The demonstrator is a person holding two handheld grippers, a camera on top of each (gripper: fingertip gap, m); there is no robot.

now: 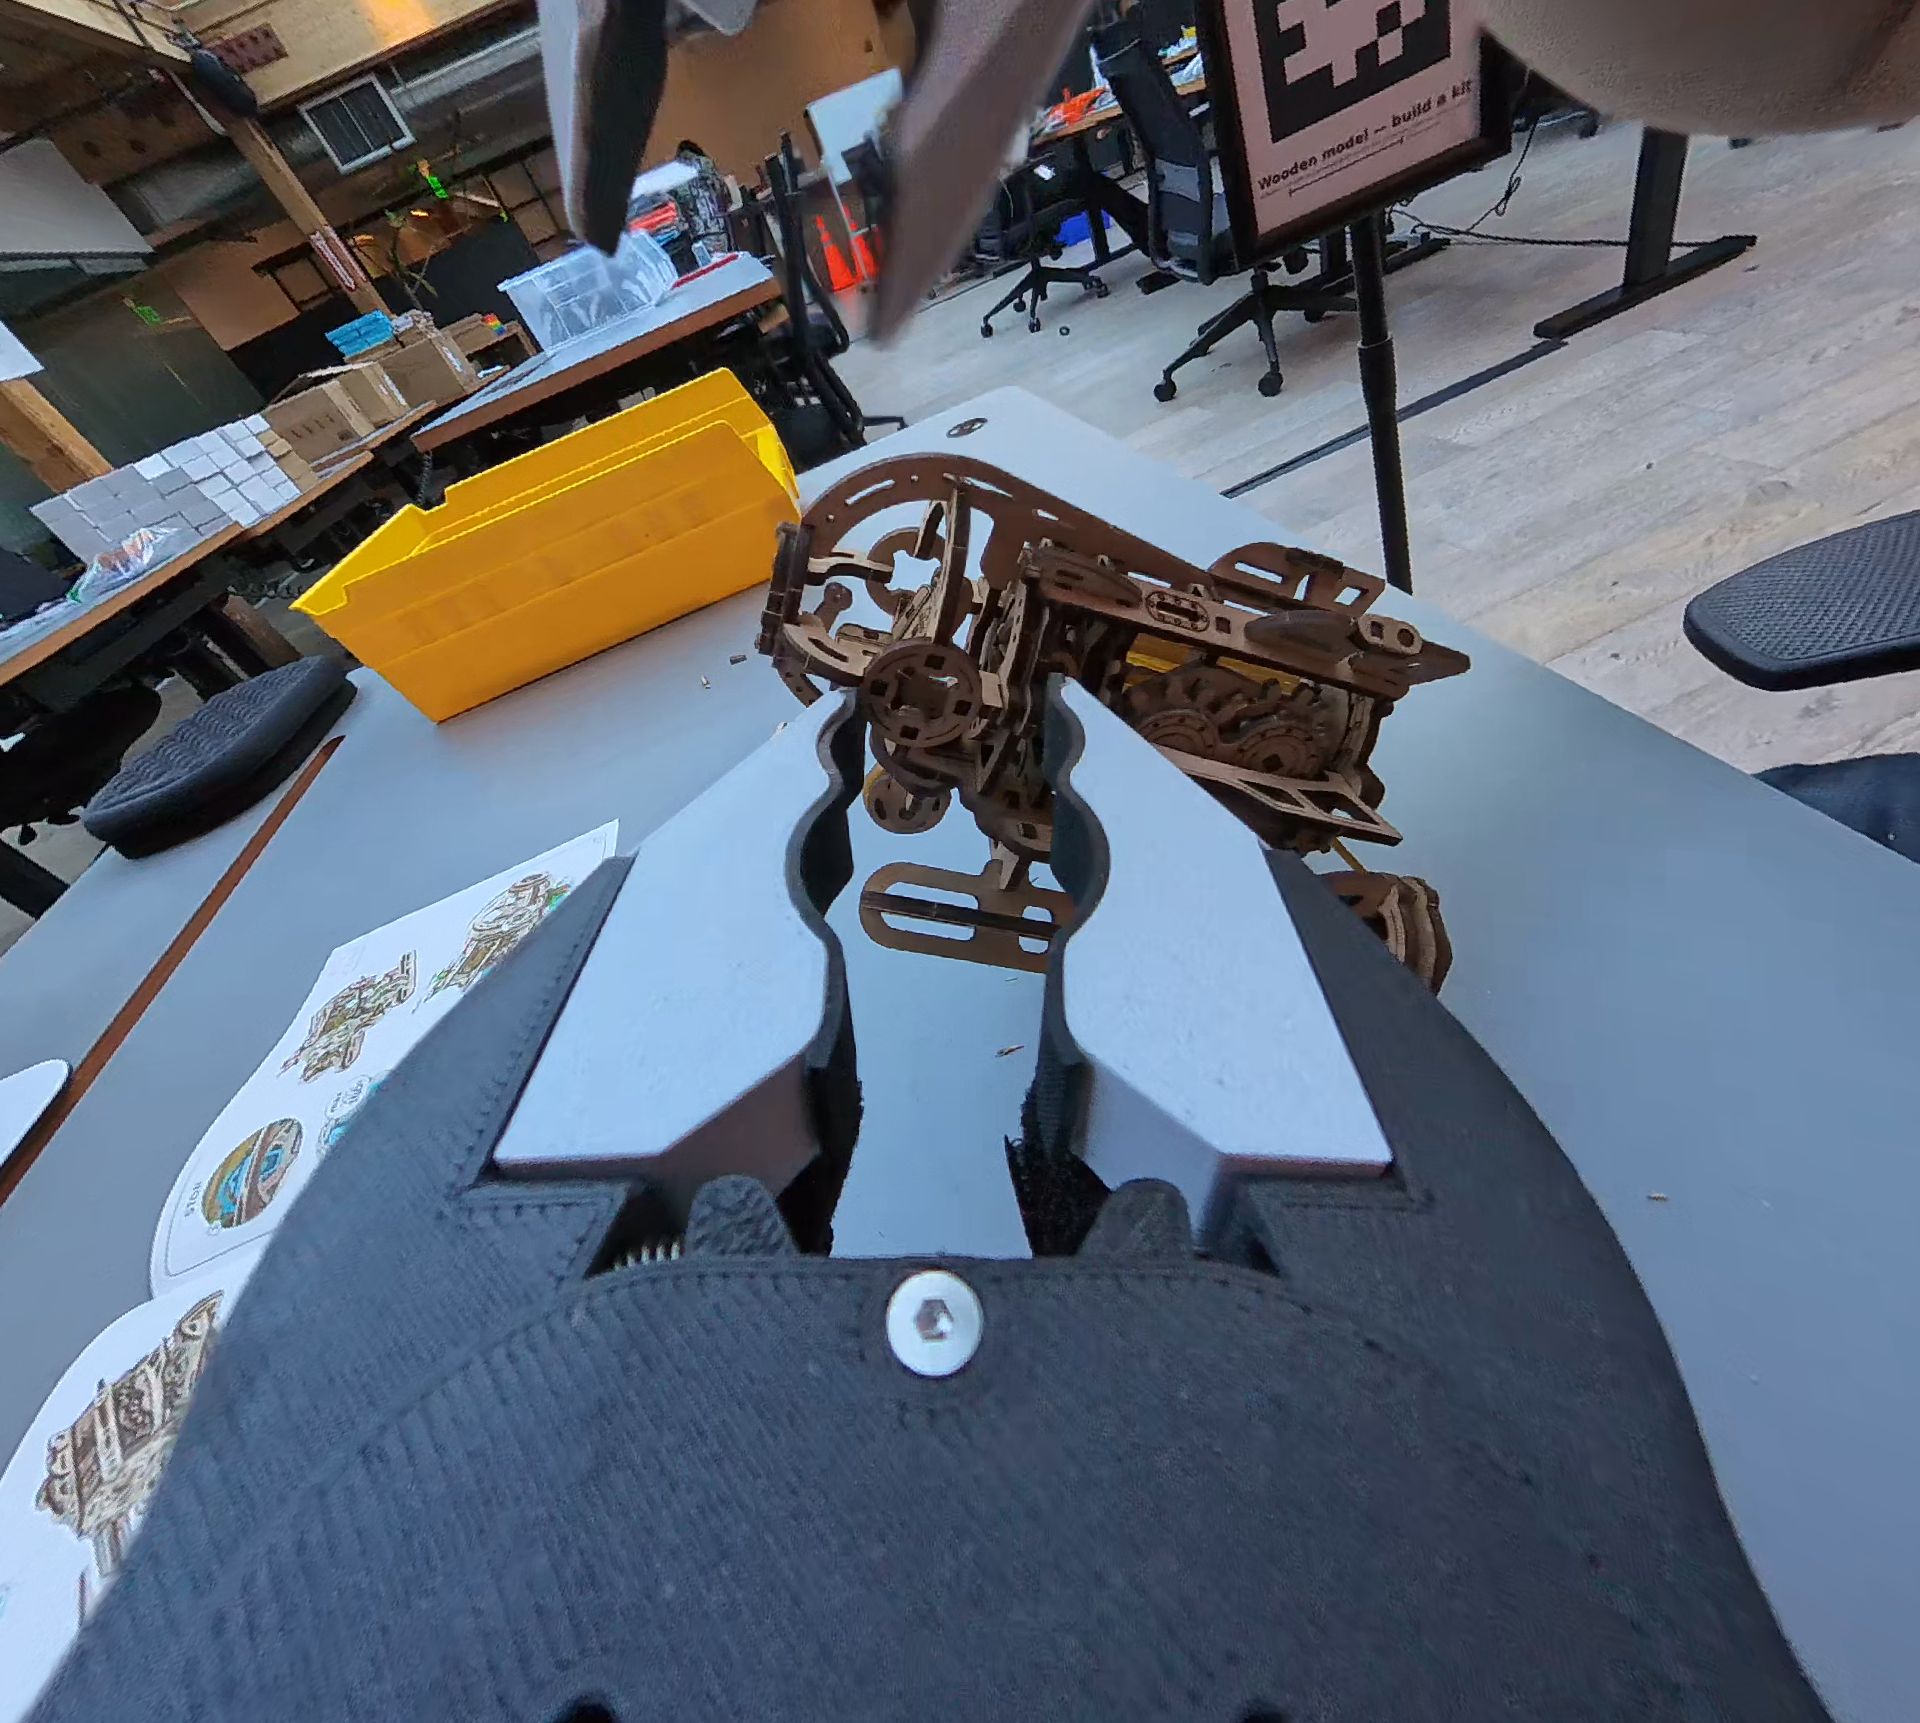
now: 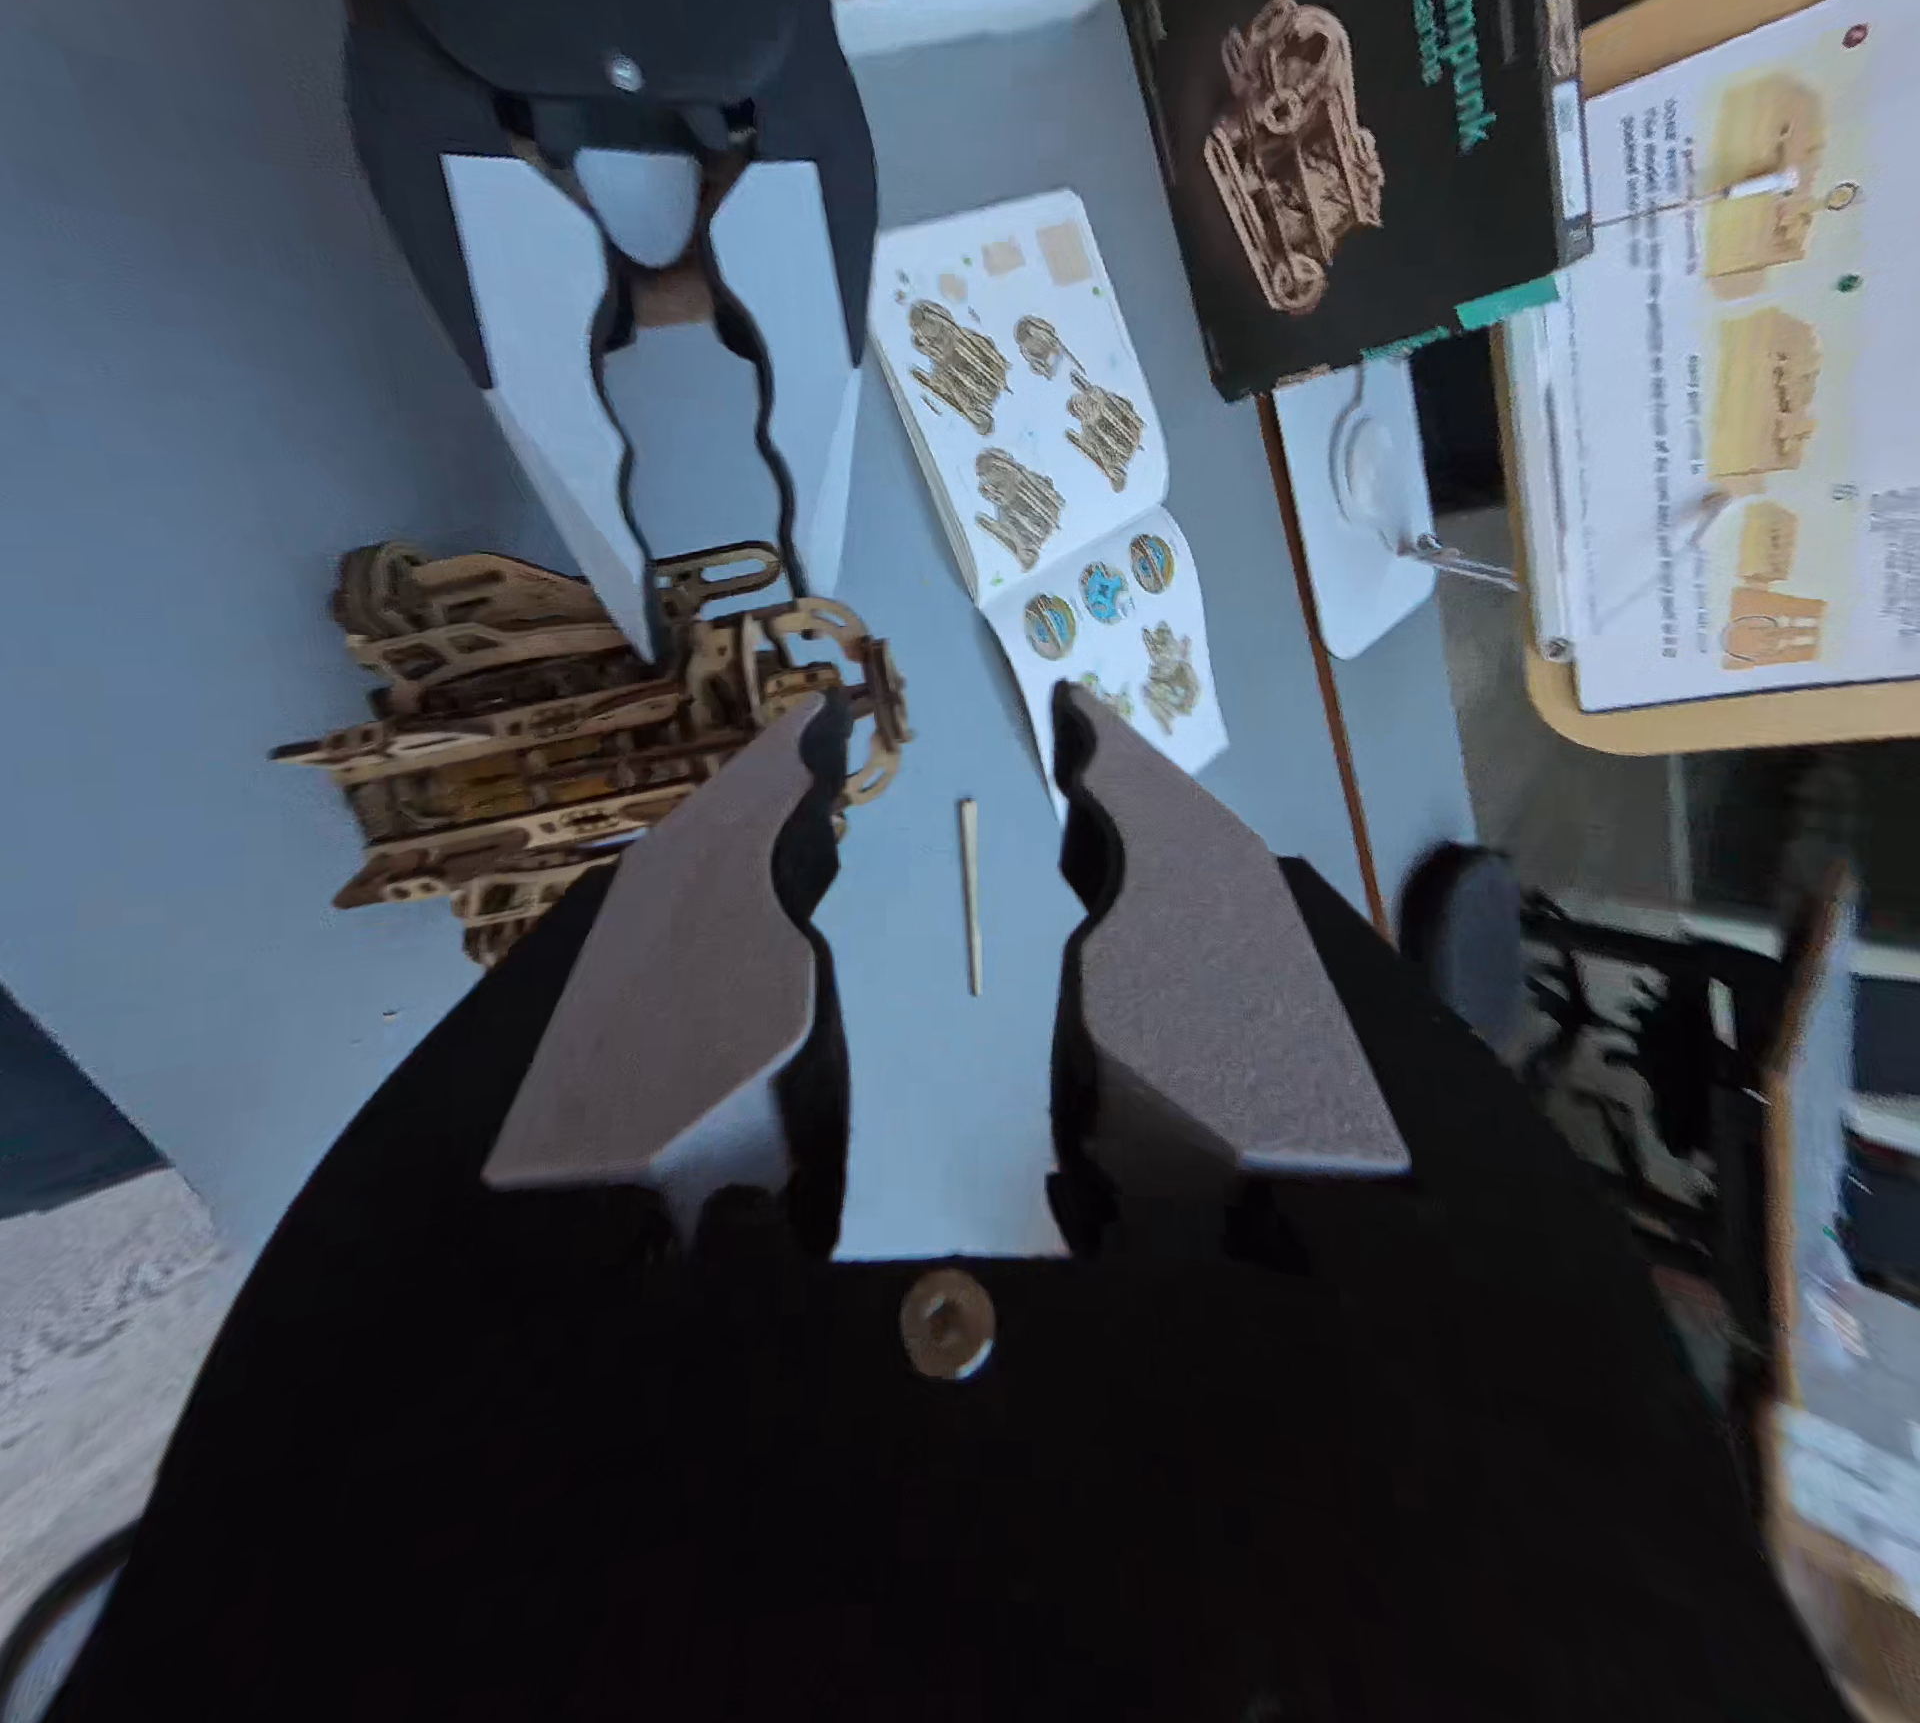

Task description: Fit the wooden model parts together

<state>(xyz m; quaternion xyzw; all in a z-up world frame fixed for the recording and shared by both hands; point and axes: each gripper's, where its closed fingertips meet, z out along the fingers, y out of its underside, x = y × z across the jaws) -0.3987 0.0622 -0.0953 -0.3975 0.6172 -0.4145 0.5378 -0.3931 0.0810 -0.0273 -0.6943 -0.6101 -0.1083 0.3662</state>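
Wooden model (image 1: 1091, 665) is lying on its side on the grey surface (image 1: 1558, 946), looking light, stiff, brittle: thin laser-cut fretwork. Left gripper (image 1: 951, 717) is bracketing its wheel end, jaws apart, contact unclear. Right gripper (image 2: 940, 717) is hovering above, jaws apart and empty, over a loose wooden stick (image 2: 970, 894). Solid frame rails are likely the safest hold. Yellow bin (image 1: 540, 551) and booklet (image 2: 1060, 468) are crowding one side; surface edge near.

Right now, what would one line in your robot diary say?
left gripper: open, tips straddling wooden model | right gripper: open, empty, above thin wooden stick | model on grey table | stick not yet fitted
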